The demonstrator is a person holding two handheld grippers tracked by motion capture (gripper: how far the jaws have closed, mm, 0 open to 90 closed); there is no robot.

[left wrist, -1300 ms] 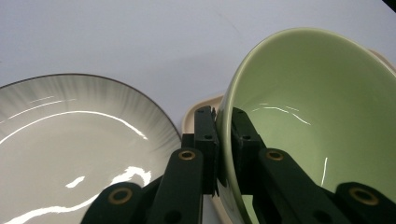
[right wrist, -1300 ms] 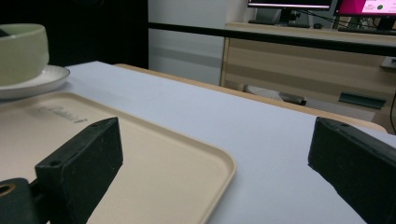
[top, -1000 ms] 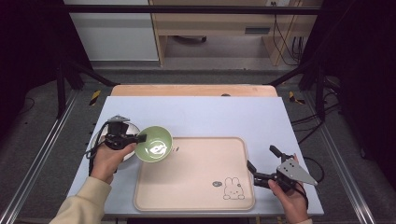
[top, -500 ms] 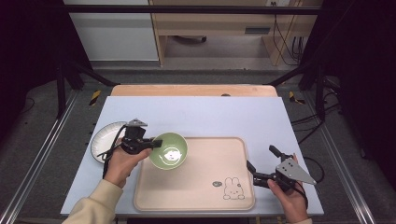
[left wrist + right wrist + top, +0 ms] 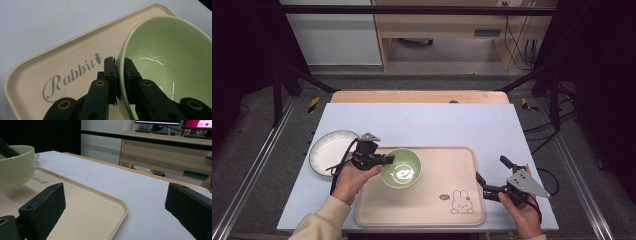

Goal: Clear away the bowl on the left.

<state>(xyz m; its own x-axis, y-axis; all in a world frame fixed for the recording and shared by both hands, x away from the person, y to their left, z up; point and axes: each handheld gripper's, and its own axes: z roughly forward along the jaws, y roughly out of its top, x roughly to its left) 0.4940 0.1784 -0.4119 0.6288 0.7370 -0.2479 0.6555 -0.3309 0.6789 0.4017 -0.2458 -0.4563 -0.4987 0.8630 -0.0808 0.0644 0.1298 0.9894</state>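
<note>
A pale green bowl (image 5: 401, 169) hangs just over the left part of the cream tray (image 5: 437, 210). My left gripper (image 5: 388, 160) is shut on its left rim; in the left gripper view the jaws pinch the bowl (image 5: 165, 65) wall from both sides at my left gripper (image 5: 119, 75), above the tray (image 5: 62, 60) with its "Rabbit" lettering. My right gripper (image 5: 493, 176) stands open at the tray's right edge, nothing between its fingers. The right gripper view has the bowl (image 5: 15, 167) at far left over the tray (image 5: 95, 212).
A white plate (image 5: 330, 150) lies on the pale blue table (image 5: 427, 125) left of the tray. The tray carries a rabbit drawing (image 5: 460, 202) near its front right corner. Black frame rails run along both sides of the table.
My left gripper has carried the green bowl rightward, off the white plate and over the tray's left part. The right gripper has stayed put, open.
</note>
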